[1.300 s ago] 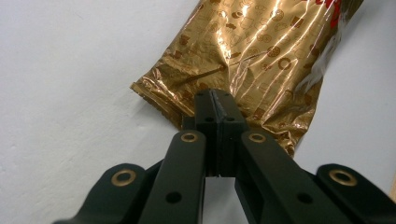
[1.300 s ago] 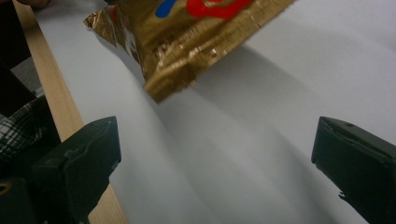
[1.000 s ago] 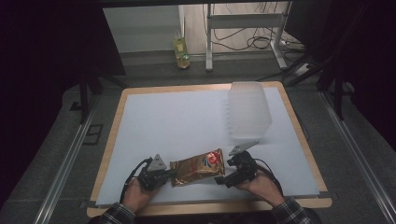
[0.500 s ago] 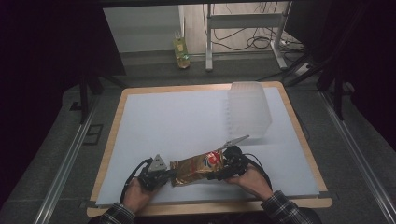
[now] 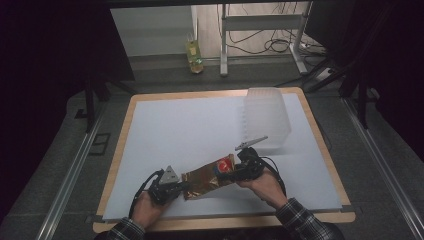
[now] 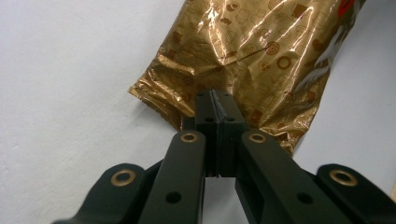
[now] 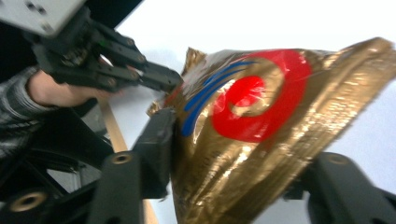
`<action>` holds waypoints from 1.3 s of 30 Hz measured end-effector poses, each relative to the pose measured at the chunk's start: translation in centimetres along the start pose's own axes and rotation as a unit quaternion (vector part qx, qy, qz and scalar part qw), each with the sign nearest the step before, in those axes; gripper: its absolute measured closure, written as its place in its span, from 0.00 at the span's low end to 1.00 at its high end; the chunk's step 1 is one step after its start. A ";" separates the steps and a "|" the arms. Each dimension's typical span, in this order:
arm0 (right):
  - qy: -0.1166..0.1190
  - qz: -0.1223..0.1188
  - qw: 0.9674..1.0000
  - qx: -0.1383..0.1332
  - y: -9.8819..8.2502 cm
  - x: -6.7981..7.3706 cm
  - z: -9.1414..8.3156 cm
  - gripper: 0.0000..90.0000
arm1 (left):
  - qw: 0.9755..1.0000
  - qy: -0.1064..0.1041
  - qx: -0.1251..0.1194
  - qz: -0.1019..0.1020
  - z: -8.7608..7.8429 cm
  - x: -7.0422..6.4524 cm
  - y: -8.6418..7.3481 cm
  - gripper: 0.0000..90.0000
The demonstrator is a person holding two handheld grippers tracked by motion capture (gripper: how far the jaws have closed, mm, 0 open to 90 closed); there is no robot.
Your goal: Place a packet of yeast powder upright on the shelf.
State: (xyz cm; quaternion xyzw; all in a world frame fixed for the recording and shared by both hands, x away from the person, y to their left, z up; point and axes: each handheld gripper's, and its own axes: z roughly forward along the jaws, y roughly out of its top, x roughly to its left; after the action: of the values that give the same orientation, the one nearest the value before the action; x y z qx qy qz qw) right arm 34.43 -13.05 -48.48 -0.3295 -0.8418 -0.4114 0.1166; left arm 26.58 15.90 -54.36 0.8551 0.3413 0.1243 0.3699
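A gold foil snack bag [image 5: 207, 176] with a red swirl mark lies slanted near the table's front edge, held at both ends. My left gripper [image 5: 184, 186] is shut on its crimped lower-left end; in the left gripper view the jaws pinch the bag's [image 6: 247, 60] seam at the gripper tip [image 6: 215, 100]. My right gripper [image 5: 226, 172] is shut on the bag's upper-right end. In the right gripper view the bag [image 7: 261, 116] bulges between the two jaws, with the left gripper [image 7: 175, 80] on its far end.
A translucent ribbed plastic container [image 5: 266, 117] stands at the back right of the white table [image 5: 180, 125]. A small grey piece [image 5: 251, 143] lies just in front of it. A yellow-green bottle [image 5: 194, 55] stands on the floor beyond the table.
My right gripper has moved left onto the bag's upper-right end and closed on it, turning and raising that end. The left gripper has held its place.
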 end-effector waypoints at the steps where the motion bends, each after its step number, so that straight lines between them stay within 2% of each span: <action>1: 0.000 -0.001 1.000 -0.002 0.1 0.0 -0.1 0.63 | 1.000 0.000 -0.001 0.000 0.0 0.0 0.0 1.00; 4: -0.005 -0.010 1.000 0.002 0.7 0.2 -0.2 0.72 | 1.000 0.001 -0.001 0.000 0.0 0.0 0.0 1.00; 8: -0.009 -0.010 1.000 0.003 1.0 0.2 -0.3 0.76 | 1.000 0.000 -0.001 0.002 -0.1 0.0 0.0 0.99; 12: -0.011 -0.018 1.000 0.008 1.4 0.3 -0.4 0.82 | 1.000 0.003 0.000 0.003 -0.4 0.1 0.1 0.90; 14: -0.012 -0.024 1.000 0.007 1.6 0.4 -0.5 0.85 | 1.000 0.010 -0.003 0.010 -0.7 0.0 0.2 0.87; 16: -0.015 -0.041 0.999 0.005 1.8 0.6 -1.1 0.87 | 1.000 0.013 -0.013 0.011 -0.9 0.0 0.3 0.82; 17: -0.015 -0.041 0.999 0.005 1.8 0.6 -1.1 0.87 | 1.000 0.014 -0.017 0.010 -1.0 0.1 0.3 0.82; 20: -0.020 -0.060 0.998 0.005 2.3 0.9 -1.8 0.88 | 1.000 0.011 -0.029 0.000 -1.3 0.3 0.3 0.72; 22: -0.021 -0.064 0.998 0.006 2.4 1.1 -1.9 0.88 | 0.999 0.010 -0.036 -0.005 -1.4 0.4 0.3 0.68; 24: -0.023 -0.078 0.997 0.008 2.7 1.3 -2.3 0.89 | 0.999 0.012 -0.039 -0.007 -1.5 0.4 0.3 0.63; 25: -0.025 -0.084 0.996 0.009 2.9 1.4 -2.5 0.89 | 0.999 0.012 -0.038 -0.007 -1.4 0.4 0.4 0.58; 26: -0.029 -0.101 0.994 0.013 3.2 1.7 -2.8 0.89 | 0.999 0.013 -0.038 -0.008 -1.4 0.4 0.4 0.50; 27: -0.029 -0.101 0.994 0.013 3.2 1.7 -2.8 0.89 | 0.999 0.013 -0.037 -0.009 -1.3 0.4 0.4 0.50; 31: -0.039 -0.134 0.990 0.023 3.8 2.3 -3.6 0.89 | 0.999 0.008 -0.043 -0.019 -1.2 0.5 0.3 0.40; 35: -0.051 -0.170 0.984 0.027 4.5 2.7 -4.6 0.89 | 0.998 0.006 -0.051 -0.025 -1.2 0.6 0.4 0.30; 36: -0.051 -0.170 0.984 0.027 4.5 2.7 -4.6 0.89 | 0.998 0.006 -0.053 -0.026 -1.2 0.7 0.4 0.30; 38: -0.054 -0.185 0.981 0.025 5.0 2.8 -5.3 0.89 | 0.998 0.005 -0.058 -0.028 -1.2 0.8 0.4 0.26; 39: -0.054 -0.185 0.981 0.025 5.0 2.8 -5.3 0.89 | 0.998 0.004 -0.060 -0.028 -1.2 0.8 0.3 0.26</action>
State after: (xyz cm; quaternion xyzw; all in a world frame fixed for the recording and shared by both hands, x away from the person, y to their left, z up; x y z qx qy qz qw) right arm 35.19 -13.61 -40.72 -0.1870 -0.9035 -0.3857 0.0008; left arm 26.80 16.91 -53.33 0.8209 0.3583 0.1373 0.4230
